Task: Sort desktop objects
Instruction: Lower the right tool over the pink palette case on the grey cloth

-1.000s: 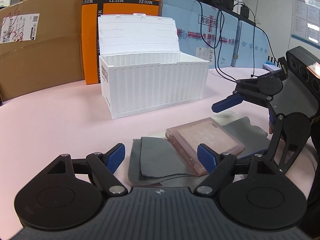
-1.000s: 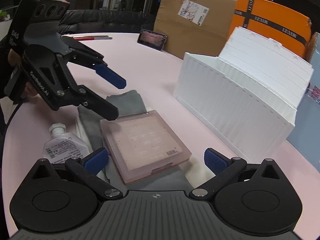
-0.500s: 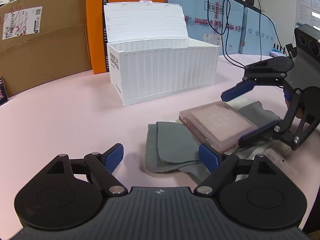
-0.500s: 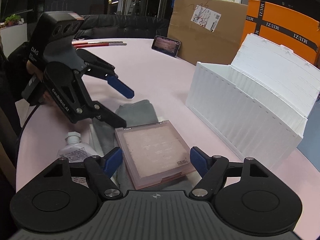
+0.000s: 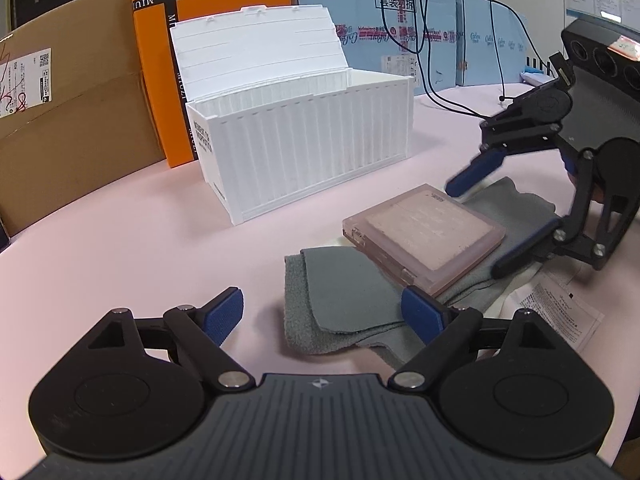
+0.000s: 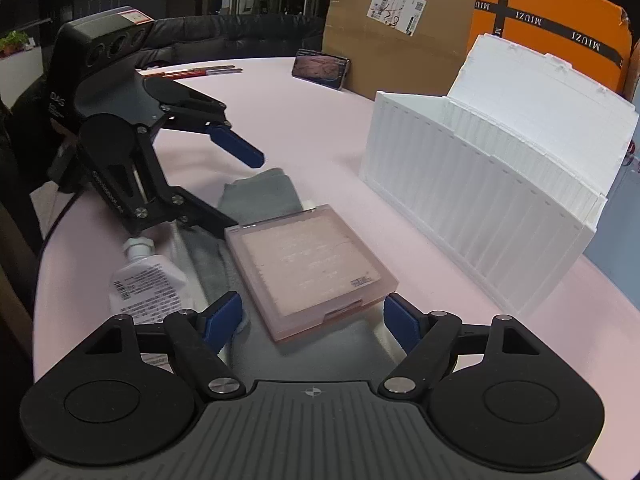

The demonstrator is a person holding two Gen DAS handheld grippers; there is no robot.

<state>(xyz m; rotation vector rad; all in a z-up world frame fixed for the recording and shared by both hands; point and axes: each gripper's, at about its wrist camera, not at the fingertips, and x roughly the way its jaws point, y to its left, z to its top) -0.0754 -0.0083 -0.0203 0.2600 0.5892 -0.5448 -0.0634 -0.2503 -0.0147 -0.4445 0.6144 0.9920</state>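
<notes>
Currently both grippers stand wide apart, holding nothing. Right gripper (image 6: 313, 318) straddles the near edge of the pink case (image 6: 310, 266) — contact unclear. Left gripper (image 5: 322, 312) hovers over the grey cloth (image 5: 340, 300) under that case, on the table (image 5: 140, 248).

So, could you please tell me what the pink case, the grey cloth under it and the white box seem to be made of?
Pink case: probably translucent hard plastic, frosted, with moulded clasps. Grey cloth: soft napped fabric, perhaps microfibre or suede-like; it folds limply. White box: likely rigid matte plastic, ribbed like a shipping container.
</notes>
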